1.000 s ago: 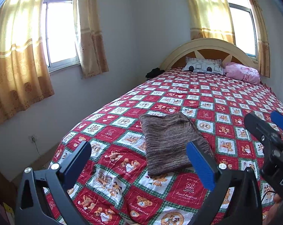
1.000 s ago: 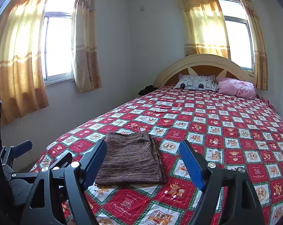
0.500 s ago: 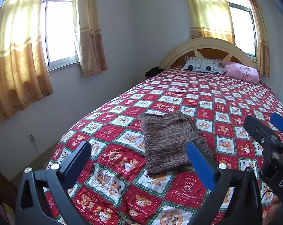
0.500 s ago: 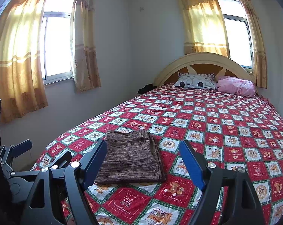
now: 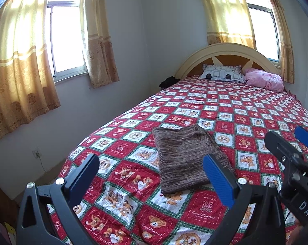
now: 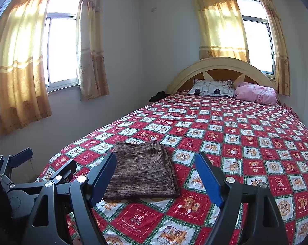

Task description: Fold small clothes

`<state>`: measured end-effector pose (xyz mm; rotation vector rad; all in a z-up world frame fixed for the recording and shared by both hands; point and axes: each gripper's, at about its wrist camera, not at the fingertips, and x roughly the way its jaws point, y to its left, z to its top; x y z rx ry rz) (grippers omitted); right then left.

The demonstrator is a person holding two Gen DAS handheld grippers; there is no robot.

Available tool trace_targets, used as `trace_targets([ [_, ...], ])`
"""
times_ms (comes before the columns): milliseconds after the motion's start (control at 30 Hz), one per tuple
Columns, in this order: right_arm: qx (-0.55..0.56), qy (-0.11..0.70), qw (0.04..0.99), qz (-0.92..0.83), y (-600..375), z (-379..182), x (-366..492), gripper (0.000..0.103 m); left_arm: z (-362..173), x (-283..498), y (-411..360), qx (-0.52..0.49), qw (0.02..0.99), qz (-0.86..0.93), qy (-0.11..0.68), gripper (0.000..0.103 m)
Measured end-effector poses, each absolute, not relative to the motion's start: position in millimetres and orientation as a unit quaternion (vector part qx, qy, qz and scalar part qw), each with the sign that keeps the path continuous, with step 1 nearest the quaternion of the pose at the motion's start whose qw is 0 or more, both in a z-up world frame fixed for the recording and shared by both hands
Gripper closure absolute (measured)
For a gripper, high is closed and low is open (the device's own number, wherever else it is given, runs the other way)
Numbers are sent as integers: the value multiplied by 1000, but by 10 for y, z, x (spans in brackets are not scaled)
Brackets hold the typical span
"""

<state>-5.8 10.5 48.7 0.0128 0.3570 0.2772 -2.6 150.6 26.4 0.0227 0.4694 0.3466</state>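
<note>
1. The brown marled knit garment [image 5: 186,159] is folded into a tidy rectangle and lies flat on the bed, near the foot end and toward the side by the wall.
2. Under it is the red-and-white checked bedspread with teddy bear prints [image 5: 246,110]; the fabric looks smooth around the garment.
3. The left hand-held gripper [image 5: 150,175], black with blue pads, hovers above the foot of the bed with its jaws wide apart and nothing between them. The garment sits just beyond its right finger.
4. The right hand-held gripper [image 6: 154,175] is spread wide too and grips nothing. In its view the garment shows in the gap, closer to its left finger, and no pad touches it.
5. Up at the head there's a grey patterned pillow [image 5: 221,74] and a pink crumpled pillow [image 5: 264,79], side by side against the cream arched wooden headboard [image 5: 225,49].
6. Yellow-orange curtains [image 5: 19,65] hang over the bright windows.
</note>
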Motion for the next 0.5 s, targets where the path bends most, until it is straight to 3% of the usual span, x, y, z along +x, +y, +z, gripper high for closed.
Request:
trace_targets([
  [500, 15, 181, 976, 121, 70, 444, -40, 23, 247, 41, 1574, -2, 959, 146, 242, 0],
])
